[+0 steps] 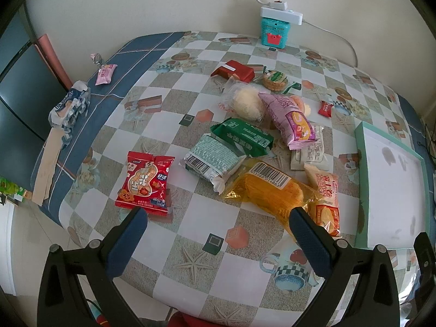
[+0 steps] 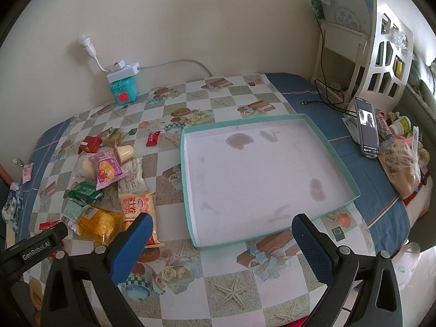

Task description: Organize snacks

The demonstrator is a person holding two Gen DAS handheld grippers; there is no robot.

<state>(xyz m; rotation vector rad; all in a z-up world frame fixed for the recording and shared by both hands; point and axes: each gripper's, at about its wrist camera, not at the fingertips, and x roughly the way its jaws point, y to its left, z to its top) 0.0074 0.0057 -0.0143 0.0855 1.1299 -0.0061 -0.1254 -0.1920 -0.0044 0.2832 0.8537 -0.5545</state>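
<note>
A pile of snack packets lies on the checked tablecloth: a red peanut packet (image 1: 145, 181), a green packet (image 1: 243, 136), a brick-patterned packet (image 1: 212, 160), a yellow bag (image 1: 268, 189), a pink packet (image 1: 291, 120) and an orange-and-white packet (image 1: 325, 201). My left gripper (image 1: 216, 215) hangs open over the near table, between the red packet and the yellow bag, holding nothing. A shallow teal-rimmed box (image 2: 338, 160) with a stained white floor sits empty to the right. My right gripper (image 2: 222, 222) is open above the box's near edge. The orange-and-white packet (image 2: 136, 204) lies by its left finger.
A teal tin (image 1: 275, 31) with a white power strip and cable stands at the wall. Crumpled wrappers (image 1: 69, 106) and a pink sweet (image 1: 105, 73) lie at the far left. A phone on a stand (image 2: 368, 126), a bagged item (image 2: 400, 166) and a white shelf (image 2: 381, 62) crowd the right side.
</note>
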